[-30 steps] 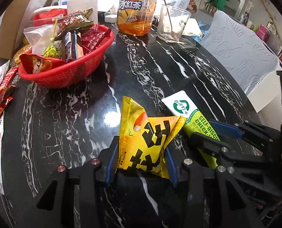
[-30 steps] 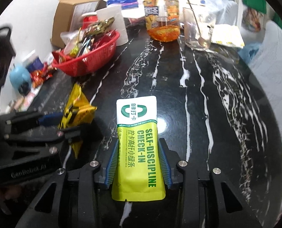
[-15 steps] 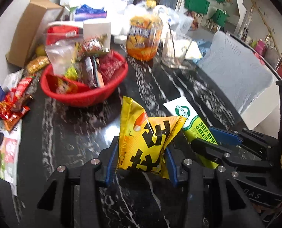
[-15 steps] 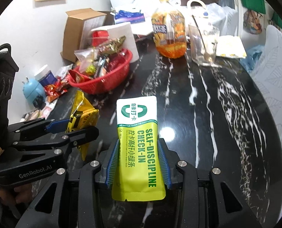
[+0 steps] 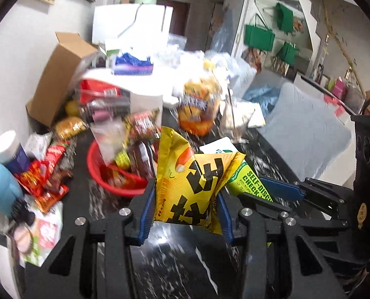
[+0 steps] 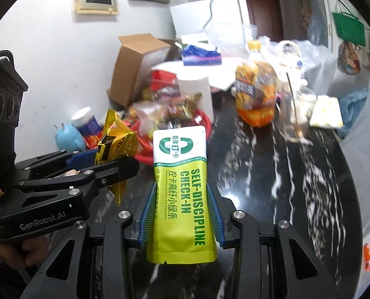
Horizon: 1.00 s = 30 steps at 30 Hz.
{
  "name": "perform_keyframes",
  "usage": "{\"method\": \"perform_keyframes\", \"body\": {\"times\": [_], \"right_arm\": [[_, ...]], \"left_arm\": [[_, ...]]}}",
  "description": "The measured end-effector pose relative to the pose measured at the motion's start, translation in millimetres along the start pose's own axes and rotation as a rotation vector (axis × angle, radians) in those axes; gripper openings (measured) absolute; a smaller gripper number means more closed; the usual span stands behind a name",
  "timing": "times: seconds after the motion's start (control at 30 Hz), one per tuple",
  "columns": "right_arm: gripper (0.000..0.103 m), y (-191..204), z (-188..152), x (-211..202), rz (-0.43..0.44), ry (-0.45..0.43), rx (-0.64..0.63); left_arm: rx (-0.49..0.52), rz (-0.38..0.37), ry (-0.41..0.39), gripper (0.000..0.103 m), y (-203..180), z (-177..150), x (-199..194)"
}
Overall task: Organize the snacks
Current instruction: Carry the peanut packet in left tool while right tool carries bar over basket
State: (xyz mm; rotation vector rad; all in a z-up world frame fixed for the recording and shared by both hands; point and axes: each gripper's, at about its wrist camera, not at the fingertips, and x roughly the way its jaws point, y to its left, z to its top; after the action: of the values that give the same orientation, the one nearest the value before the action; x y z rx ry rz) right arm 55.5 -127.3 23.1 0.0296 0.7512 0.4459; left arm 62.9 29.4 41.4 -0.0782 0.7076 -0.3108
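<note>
My left gripper (image 5: 183, 196) is shut on a yellow snack bag with black characters (image 5: 189, 182), held up above the black marble table (image 5: 175, 261). My right gripper (image 6: 181, 206) is shut on a green-and-white "Self-Discipline Check-In" pouch (image 6: 181, 179), also lifted off the table. In the right wrist view the left gripper (image 6: 102, 159) with the yellow bag (image 6: 116, 142) hangs to the left. In the left wrist view the right gripper (image 5: 267, 194) with the green pouch (image 5: 249, 182) is at the right. A red basket (image 5: 115, 186) full of snacks stands ahead, left of centre.
Loose red snack packets (image 5: 45, 174), a blue object (image 5: 0, 189) and a white-lidded jar (image 5: 9, 149) lie at the table's left edge. A cardboard box (image 5: 57, 79), an orange drink bottle (image 5: 199, 109) and a glass with a spoon (image 6: 294, 114) stand behind. A padded chair (image 5: 307, 129) is at the right.
Both grippers have risen off the table with their packets and tilted up, so more of the wall and room shows. The red basket now sits lower and closer in both views.
</note>
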Motion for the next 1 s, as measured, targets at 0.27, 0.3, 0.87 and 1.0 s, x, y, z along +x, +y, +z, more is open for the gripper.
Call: {"method": "perform_keyframes", "body": {"times": [0.27,0.3,0.87,1.0], "right_arm": [[0.039,13.0,42.8,-5.4,0.01,-0.085,-0.057],[0.039,13.8,48.1,-5.3,0.01,-0.094,-0.063],[0.039,-0.6,100.0,73.5,0.017,-0.093,-0.068],[0.039,-8.6,100.3,93.4,0.007,-0.06,-0.068]], "left_arm": [[0.013,0.017,-0.102,0.043,12.6,38.8,-13.8],[0.013,0.018,-0.108,0.043,14.7,41.6,-13.8],[-0.079,0.18,-0.041,0.044,72.3,67.5,71.1],[-0.06,0.187,0.028,0.044,72.6,59.3,95.4]]}}
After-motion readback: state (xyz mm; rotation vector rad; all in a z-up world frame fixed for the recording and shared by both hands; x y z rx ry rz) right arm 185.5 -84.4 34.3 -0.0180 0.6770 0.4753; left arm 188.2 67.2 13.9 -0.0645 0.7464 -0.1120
